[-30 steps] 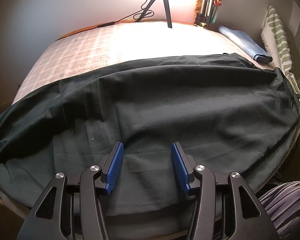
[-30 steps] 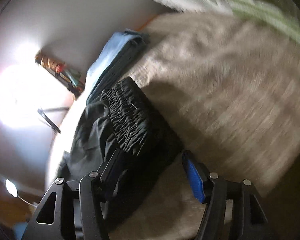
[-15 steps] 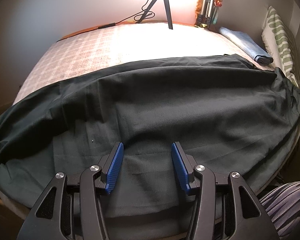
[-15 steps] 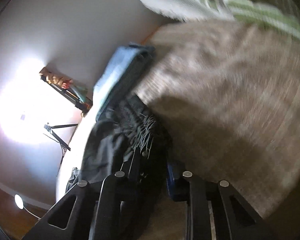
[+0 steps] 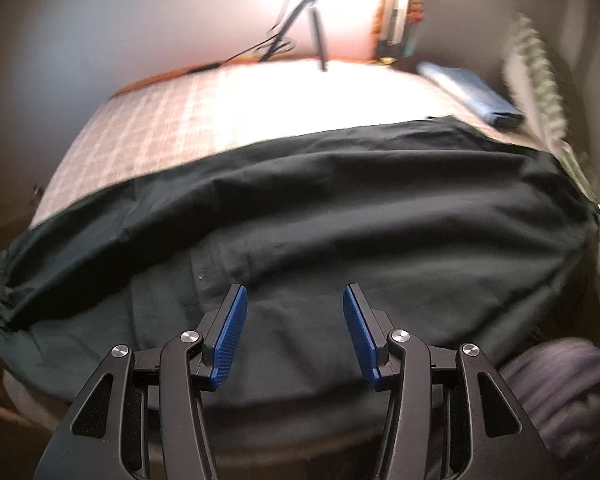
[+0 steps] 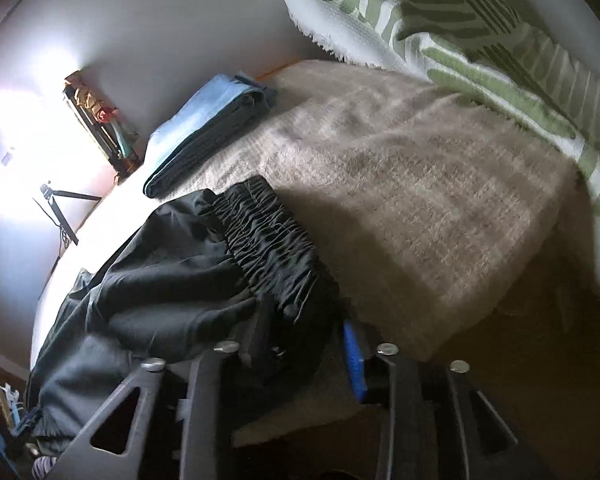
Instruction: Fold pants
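Note:
Dark green-black pants [image 5: 340, 208] lie spread across the bed, legs running to the left and waist to the right. My left gripper [image 5: 294, 292] hovers open above the near edge of the cloth, nothing between its blue pads [image 5: 232, 336]. In the right wrist view the gathered elastic waistband [image 6: 272, 240] of the pants [image 6: 172, 280] lies between the jaws of my right gripper [image 6: 304, 320]. Those jaws are opening. Cloth drapes over the left finger, and the right blue pad [image 6: 354, 356] stands just clear of the fabric.
A beige checked blanket [image 6: 420, 160] covers the bed. A folded blue cloth [image 5: 472, 96] lies at the far right corner beside a green striped pillow [image 6: 480, 32]. A tripod [image 5: 312, 20] stands at the far edge under a bright light. Striped purple clothing of a person [image 5: 556, 384] is at bottom right.
My right gripper closed around the waistband, then widened again while rolling and shifting. My left gripper rose slightly above the pants, jaws unchanged.

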Tool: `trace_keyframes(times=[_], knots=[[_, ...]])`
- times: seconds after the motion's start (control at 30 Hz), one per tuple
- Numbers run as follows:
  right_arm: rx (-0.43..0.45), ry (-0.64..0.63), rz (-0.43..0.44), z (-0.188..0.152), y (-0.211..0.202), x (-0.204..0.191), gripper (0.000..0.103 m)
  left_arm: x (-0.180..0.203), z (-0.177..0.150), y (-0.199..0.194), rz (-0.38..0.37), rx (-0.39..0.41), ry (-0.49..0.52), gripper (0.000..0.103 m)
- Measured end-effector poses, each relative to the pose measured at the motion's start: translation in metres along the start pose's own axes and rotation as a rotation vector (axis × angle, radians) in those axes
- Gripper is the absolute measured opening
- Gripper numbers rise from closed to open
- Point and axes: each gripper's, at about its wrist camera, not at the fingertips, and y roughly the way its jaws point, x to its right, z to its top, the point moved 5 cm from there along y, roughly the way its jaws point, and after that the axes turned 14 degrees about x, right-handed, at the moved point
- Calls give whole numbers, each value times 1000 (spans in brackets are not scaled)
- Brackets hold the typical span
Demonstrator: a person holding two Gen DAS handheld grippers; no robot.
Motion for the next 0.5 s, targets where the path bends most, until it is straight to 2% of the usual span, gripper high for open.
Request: trace_keyframes(times=[0.07,0.13,0.2,0.33,0.5], knots=[[53,-88,-31,9,-15,-8,45,13,-2,-13,-40,6,57,49],[80,-156,35,13,-30,-29,45,26,-6,-18,-82,-6,114,49],[77,-228,161,11,-39,-59,45,44,-14,-20,-116,-31,192,49],[-12,-466,447,-22,-53,-141,45,69,-24,-11,-168,-75,290,49],[-142,-715,681,-81,-56,-224,45,83,-31,4,-167,-110,344,49]])
